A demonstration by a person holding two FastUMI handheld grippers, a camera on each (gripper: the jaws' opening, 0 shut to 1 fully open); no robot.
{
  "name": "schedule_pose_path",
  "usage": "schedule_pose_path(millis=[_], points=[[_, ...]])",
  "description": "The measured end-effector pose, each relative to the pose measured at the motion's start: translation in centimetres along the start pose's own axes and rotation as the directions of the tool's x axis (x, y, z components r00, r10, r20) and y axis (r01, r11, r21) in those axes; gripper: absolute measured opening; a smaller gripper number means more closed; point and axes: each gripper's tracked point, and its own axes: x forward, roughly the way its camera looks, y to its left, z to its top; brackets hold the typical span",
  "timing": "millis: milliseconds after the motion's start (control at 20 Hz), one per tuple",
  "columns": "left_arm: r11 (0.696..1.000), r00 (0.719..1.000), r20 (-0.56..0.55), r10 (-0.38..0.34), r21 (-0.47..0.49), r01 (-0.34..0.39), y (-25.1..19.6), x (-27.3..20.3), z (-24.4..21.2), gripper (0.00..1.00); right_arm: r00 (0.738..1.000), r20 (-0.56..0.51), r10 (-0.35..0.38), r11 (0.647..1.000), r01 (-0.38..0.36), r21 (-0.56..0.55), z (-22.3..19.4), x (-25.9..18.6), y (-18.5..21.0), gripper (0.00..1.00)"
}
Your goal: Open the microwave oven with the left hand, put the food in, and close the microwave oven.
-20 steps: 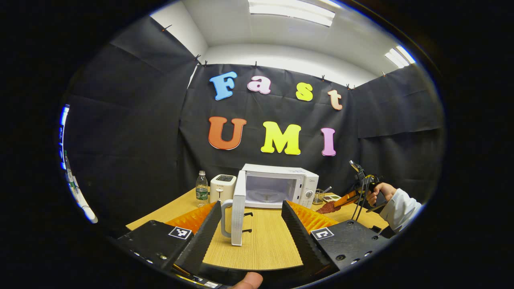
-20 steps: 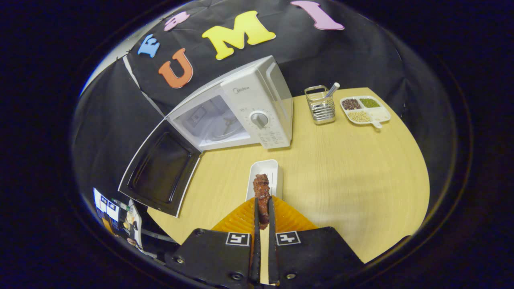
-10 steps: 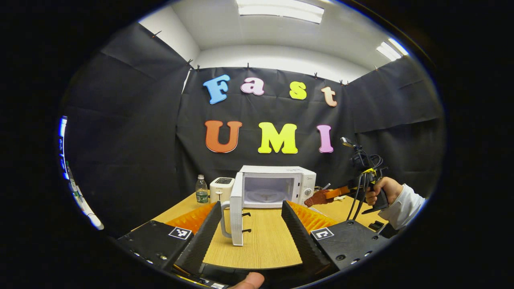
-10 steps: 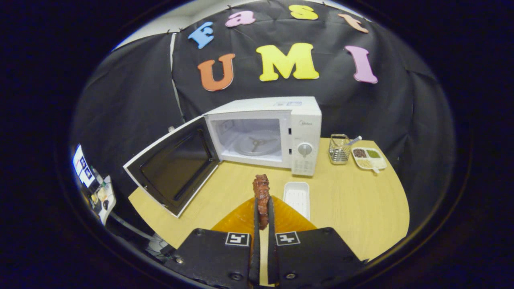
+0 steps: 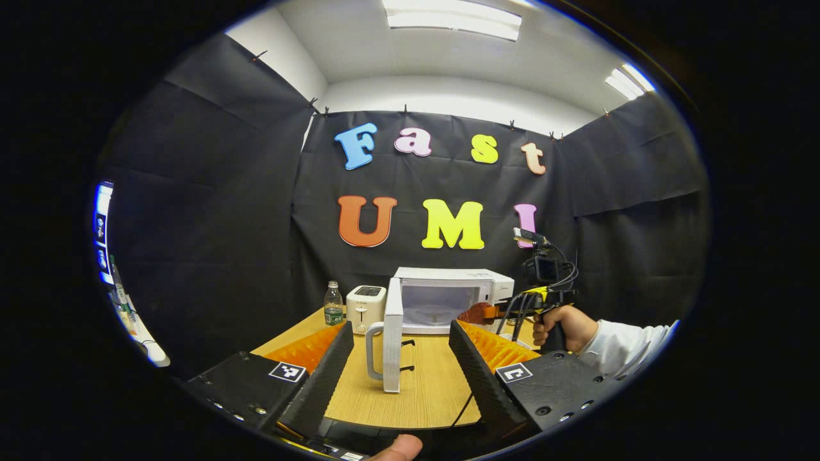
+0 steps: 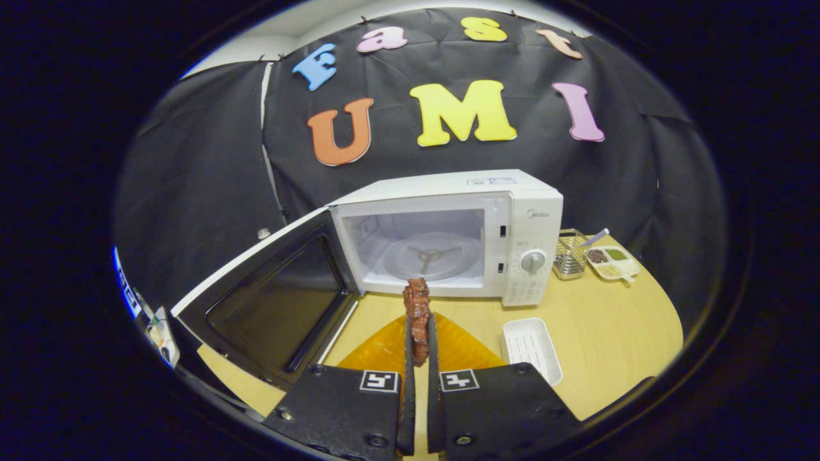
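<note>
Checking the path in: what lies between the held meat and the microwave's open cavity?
In the right gripper view, nothing but bare tabletop. The meat in the right claw faces the open microwave; the white tray sits off to the right.

A white microwave oven (image 6: 448, 237) stands on the wooden desk (image 6: 615, 333), its door (image 6: 269, 298) swung wide to the left, dark inner window showing, the glass turntable (image 6: 429, 255) bare inside. A reddish-brown strip of meat (image 6: 418, 314) stands upright, pinched in the right claw (image 6: 418, 358) just before the oven's opening
</note>
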Motion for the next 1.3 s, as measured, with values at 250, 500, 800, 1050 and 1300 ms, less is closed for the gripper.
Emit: schedule_pose_path(millis=[250,500,800,1050,1300], points=[[0.999,0.999,-0.006,0.044,-0.010,-0.044,2.4,0.4,-0.5,0.92,0.998,0.049,-0.049,0.998,0.047,0.040,1.0,5.6,0.0,0.11],[0.998,0.998,0.003,0.059,0.002,-0.059,3.6,1.4,-0.5,0.92,0.993,0.109,-0.054,0.984,0.035,0.172,2.8,11.3,0.9,0.11],[0.994,0.994,0.003,0.105,-0.008,-0.105,5.2,3.7,-0.3,0.92,0.977,0.195,-0.085,0.931,0.008,0.365,4.5,17.1,1.4,0.11],[0.993,0.993,-0.025,0.114,-0.009,-0.114,5.8,5.5,-1.6,0.92,0.982,0.153,-0.111,0.828,0.006,0.561,3.4,21.7,1.0,0.10],[0.991,0.989,-0.065,0.131,-0.019,-0.133,6.4,7.6,-3.1,0.92,0.989,0.105,-0.109,0.780,0.020,0.625,1.3,25.8,1.0,0.11]])
